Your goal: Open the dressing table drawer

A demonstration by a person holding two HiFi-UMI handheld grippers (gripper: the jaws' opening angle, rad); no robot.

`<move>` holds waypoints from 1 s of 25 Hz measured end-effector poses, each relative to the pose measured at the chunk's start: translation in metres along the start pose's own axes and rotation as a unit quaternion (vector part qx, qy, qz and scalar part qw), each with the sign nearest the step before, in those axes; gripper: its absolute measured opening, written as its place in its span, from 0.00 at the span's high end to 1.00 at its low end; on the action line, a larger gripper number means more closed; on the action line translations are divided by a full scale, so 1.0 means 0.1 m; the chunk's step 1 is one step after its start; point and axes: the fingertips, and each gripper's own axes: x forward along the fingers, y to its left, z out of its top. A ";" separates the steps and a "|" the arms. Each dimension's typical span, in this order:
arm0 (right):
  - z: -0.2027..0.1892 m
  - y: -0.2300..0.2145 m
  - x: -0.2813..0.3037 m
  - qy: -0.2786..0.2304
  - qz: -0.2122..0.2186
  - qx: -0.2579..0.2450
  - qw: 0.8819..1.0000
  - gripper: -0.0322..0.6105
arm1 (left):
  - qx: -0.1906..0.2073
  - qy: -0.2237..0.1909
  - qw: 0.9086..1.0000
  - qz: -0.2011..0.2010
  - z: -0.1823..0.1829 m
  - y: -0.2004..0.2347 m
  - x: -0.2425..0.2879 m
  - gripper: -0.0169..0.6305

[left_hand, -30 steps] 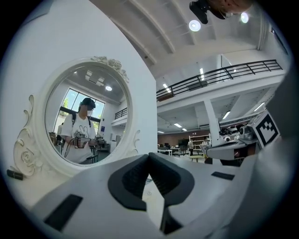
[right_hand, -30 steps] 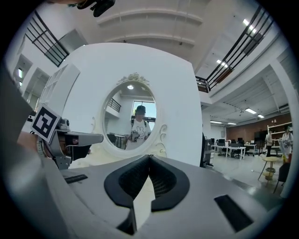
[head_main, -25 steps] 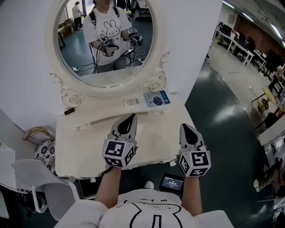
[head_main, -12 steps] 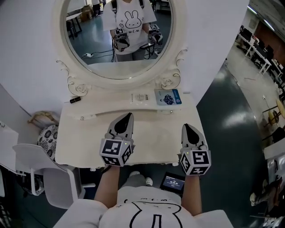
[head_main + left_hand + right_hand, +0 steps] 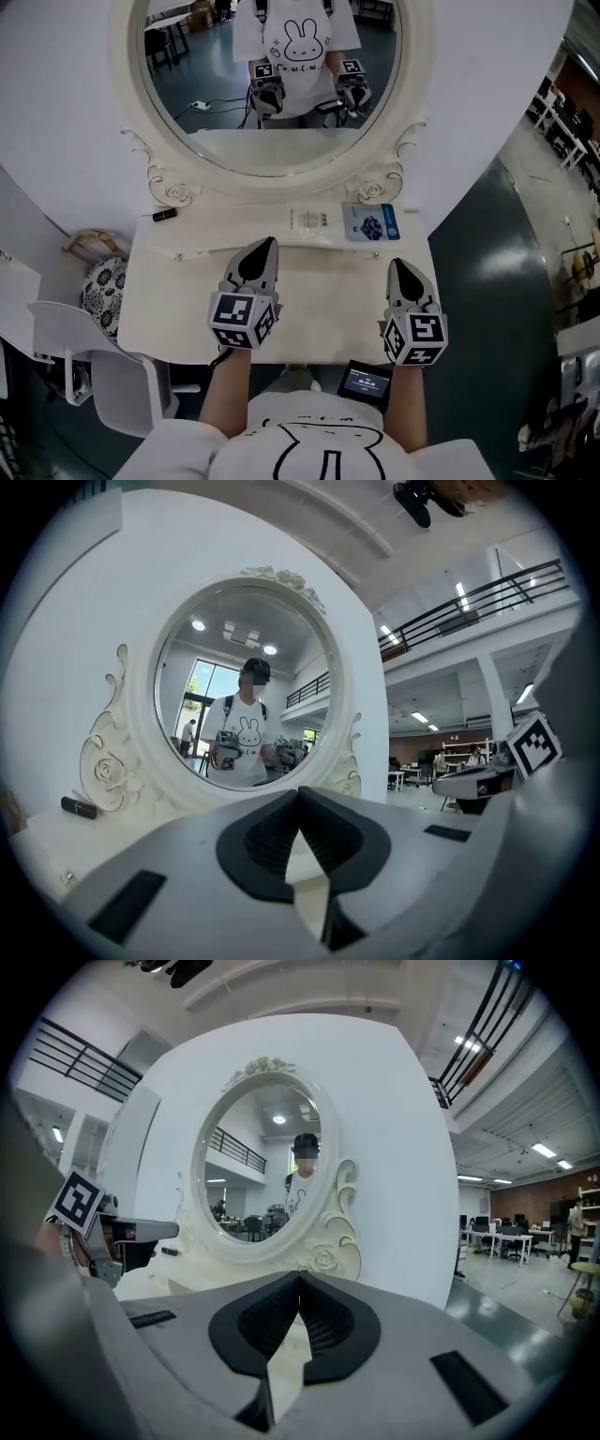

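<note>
Hovering over the tabletop (image 5: 323, 314) with left tool (image 5: 267, 246) and right tool (image 5: 401, 265) both pinched shut on nothing, had not yet touched the drawer, probably hidden under the front edge.

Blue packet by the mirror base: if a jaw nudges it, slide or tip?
The blue packet looks thin and lies flat on the ledge, so it would probably slide rather than tip or roll. Its card-like thinness suggests light, maybe bendy.

dressing table (image 5: 169, 309) smooth cream paint (slightly glossy); mirror (image 5: 216, 122) reflective glass.
</note>
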 end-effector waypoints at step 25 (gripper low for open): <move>-1.04 -0.34 0.56 0.131 0.051 0.035 0.989 0.86 | -0.061 0.111 0.990 0.062 -1.02 0.12 0.38 0.96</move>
